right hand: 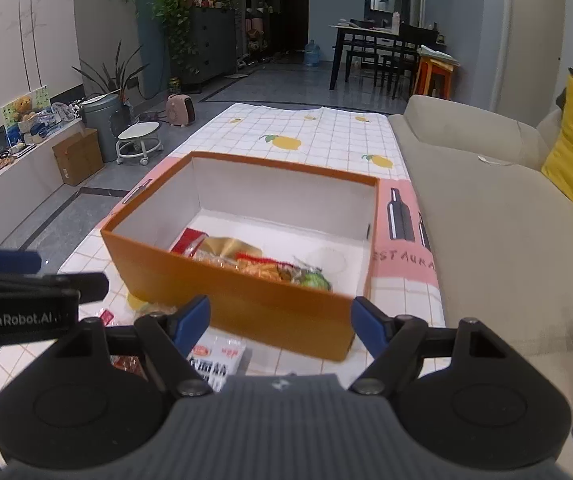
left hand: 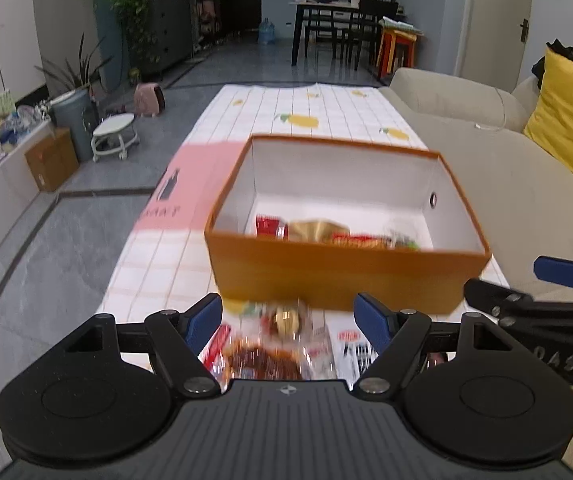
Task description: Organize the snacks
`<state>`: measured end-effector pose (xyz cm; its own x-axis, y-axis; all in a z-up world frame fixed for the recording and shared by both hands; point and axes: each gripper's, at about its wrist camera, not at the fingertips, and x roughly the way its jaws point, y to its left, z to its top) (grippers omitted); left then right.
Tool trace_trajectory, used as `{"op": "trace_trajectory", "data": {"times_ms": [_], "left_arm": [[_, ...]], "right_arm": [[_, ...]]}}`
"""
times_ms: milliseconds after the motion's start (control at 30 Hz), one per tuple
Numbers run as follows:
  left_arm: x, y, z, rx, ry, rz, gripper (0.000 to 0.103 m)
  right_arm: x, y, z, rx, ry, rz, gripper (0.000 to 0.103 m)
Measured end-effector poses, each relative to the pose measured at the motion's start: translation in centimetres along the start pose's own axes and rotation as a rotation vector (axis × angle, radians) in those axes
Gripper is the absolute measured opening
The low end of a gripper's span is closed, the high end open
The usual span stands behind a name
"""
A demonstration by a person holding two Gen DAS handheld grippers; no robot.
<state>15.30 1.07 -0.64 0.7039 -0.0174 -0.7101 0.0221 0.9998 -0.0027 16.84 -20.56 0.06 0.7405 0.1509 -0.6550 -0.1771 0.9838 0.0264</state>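
An orange box [left hand: 334, 276] with a white inside stands open on the table, also in the right wrist view [right hand: 246, 308]. Several snack packets [left hand: 338, 234] lie on its floor [right hand: 254, 260]. My left gripper [left hand: 288, 320] is open, just above loose snack packets [left hand: 270, 348] lying before the box's near wall. My right gripper [right hand: 280, 322] is open and empty, over a white and red packet [right hand: 218, 356] by the box's near wall. Each gripper shows at the edge of the other's view.
The table wears a white checked cloth with lemons [right hand: 286, 142] and a pink mat [left hand: 190, 184]. A beige sofa [right hand: 486, 208] with a yellow cushion [left hand: 570, 120] runs along the right. A white stool [right hand: 139, 142] and bin [right hand: 102, 120] stand on the floor at left.
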Motion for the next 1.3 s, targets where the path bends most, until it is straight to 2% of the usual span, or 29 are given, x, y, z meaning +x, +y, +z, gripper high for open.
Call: {"op": "trace_trajectory", "data": {"times_ms": [233, 400, 500, 700, 900, 1300], "left_arm": [[0.3, 0.4, -2.9, -0.031, 0.064, -0.014, 0.088], [0.7, 0.0, -4.4, -0.024, 0.079, -0.026, 0.088], [1.3, 0.0, -5.2, -0.033, 0.096, -0.025, 0.088], [2.9, 1.4, -6.4, -0.073, 0.126, -0.015, 0.088], [4.1, 2.5, -6.9, -0.126, 0.144, -0.008, 0.088], [6.7, 4.1, -7.4, -0.156, 0.171, 0.030, 0.088]], "right_arm": [[-0.5, -0.3, -3.6, 0.033, 0.016, -0.009, 0.078], [0.5, -0.2, -5.6, 0.052, 0.064, 0.008, 0.080], [1.2, 0.1, -6.5, 0.042, 0.081, -0.016, 0.080], [2.9, 0.4, -7.9, 0.036, 0.131, -0.016, 0.080], [4.4, 0.4, -8.7, 0.044, 0.166, -0.013, 0.080], [6.9, 0.3, -9.1, 0.057, 0.206, 0.024, 0.080]]}}
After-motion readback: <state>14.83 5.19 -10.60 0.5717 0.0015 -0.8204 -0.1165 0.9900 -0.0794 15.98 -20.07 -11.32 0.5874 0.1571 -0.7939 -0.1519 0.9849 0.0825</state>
